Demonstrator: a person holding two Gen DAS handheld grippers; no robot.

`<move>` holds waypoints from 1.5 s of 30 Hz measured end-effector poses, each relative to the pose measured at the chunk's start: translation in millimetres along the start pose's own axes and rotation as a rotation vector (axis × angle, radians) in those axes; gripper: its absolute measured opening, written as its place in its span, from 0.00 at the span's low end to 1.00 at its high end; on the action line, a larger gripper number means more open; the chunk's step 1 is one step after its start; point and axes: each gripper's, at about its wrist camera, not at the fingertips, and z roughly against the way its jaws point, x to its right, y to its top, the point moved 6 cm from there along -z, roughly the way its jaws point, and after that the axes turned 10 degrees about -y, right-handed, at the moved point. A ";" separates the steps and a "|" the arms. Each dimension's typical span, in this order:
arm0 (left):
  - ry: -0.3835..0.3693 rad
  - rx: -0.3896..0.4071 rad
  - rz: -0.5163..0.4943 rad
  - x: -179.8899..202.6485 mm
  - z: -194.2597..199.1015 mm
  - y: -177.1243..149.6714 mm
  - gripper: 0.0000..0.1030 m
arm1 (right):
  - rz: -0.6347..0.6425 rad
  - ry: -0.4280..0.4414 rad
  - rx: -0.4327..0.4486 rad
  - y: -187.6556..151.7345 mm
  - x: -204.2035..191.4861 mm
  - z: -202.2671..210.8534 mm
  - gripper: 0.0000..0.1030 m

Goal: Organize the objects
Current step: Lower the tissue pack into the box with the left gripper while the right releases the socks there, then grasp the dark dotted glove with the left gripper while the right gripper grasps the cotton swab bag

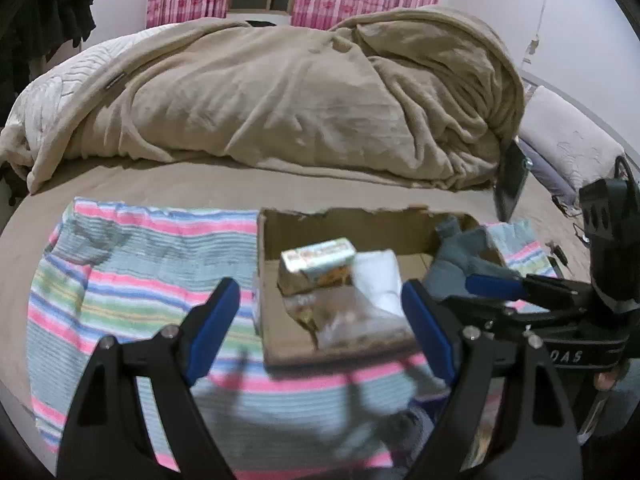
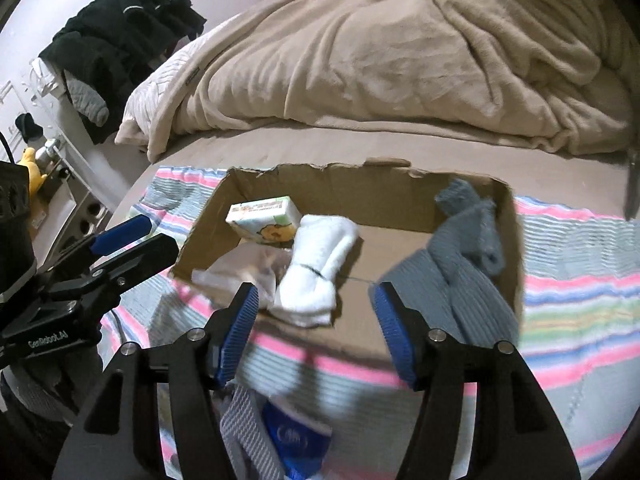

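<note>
Room light is dim and even, with a cool cast. Soft shadows fall on the striped towel (image 1: 132,280) below both grippers. Motion blur smears the cardboard box (image 2: 360,196) contents and the near foreground. Fisheye distortion bends the bed (image 1: 200,188) edge; the picture corners are black.

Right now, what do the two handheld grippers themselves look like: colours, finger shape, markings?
Both are alike: the left gripper and right gripper have black, angular finger arms with silver pivot bolts and ribbed blue pads. The left body carries white lettering, "GenRobot.AI"; the right one shows letters ending "DAS".
</note>
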 end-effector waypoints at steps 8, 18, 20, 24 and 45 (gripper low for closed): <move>-0.011 0.002 -0.010 17.4 29.7 -16.1 0.82 | -0.003 -0.038 0.015 -26.4 0.3 34.2 0.62; -0.037 -0.009 0.005 31.2 51.8 -39.9 0.82 | -0.019 -0.082 0.023 -56.0 9.9 64.3 0.62; -0.043 -0.018 0.007 33.7 52.4 -46.0 0.82 | -0.026 -0.086 0.024 -60.3 11.2 68.2 0.62; -0.047 -0.055 0.007 38.2 49.6 -60.2 0.82 | -0.036 -0.098 0.023 -68.3 12.4 72.8 0.62; -0.039 -0.197 0.063 47.6 18.6 -129.8 0.82 | -0.037 -0.170 -0.122 -140.2 26.6 51.4 0.62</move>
